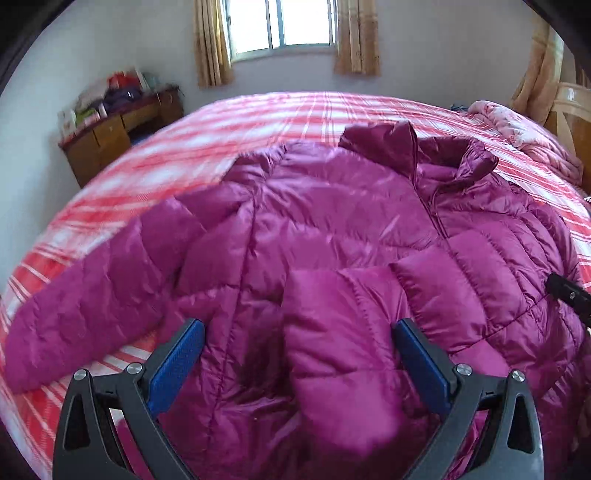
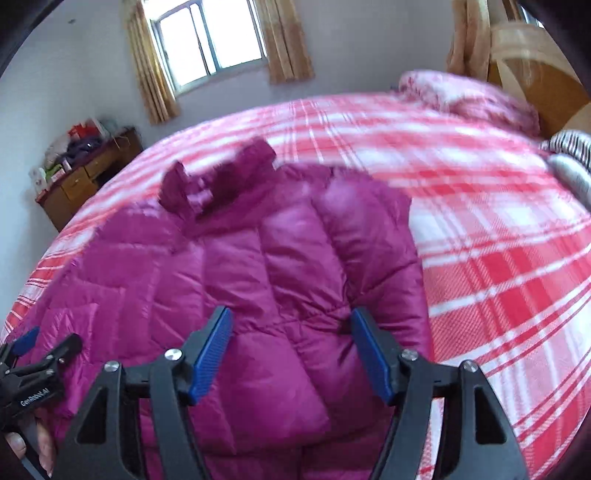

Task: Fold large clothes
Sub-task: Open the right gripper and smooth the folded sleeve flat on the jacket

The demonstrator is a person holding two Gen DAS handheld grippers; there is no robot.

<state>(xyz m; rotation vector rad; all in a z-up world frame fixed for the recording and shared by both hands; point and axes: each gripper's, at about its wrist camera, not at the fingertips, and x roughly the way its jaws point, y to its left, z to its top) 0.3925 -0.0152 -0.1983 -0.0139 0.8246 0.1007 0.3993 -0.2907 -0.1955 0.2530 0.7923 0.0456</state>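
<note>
- left tongs (image 1: 298, 334): blue pads (image 1: 177, 363) spread wide apart, nothing clamped; a folded-in sleeve (image 1: 332, 350) of the jacket lies below and between them, but whether a pad touches it cannot be told.
- right tongs (image 2: 291, 325): blue pads (image 2: 212, 354) likewise apart, not pressing on anything; puffy jacket fabric sits under the gap.
- in the right wrist view, the left tongs show at the lower left edge over the jacket, with fingers (image 2: 33, 446) of the person's hand on the handle.
- in the left wrist view, a black tip of the right tongs (image 1: 569, 295) shows at the right edge, over the jacket's side.
- magenta quilted down jacket (image 1: 332, 229): lies front up on the bed, zipper closed up to a standing collar (image 1: 436, 155); one sleeve (image 1: 92, 302) stretches out to the left on the sheet, the other is folded in over the front.
- bed (image 1: 184, 147): covered with a red, pink and white plaid sheet; jacket lies on its near part.
- far right of bed: a pink bunched quilt (image 2: 469, 96) by the wooden headboard (image 2: 546, 85); a striped pillow (image 2: 569, 147) at the right edge.
- far left: a wooden counter (image 1: 110, 133) with drawers against the wall, with piled bags and clothes on top.
- far wall: window (image 1: 280, 26) with tan curtains (image 1: 210, 44) on both sides.
</note>
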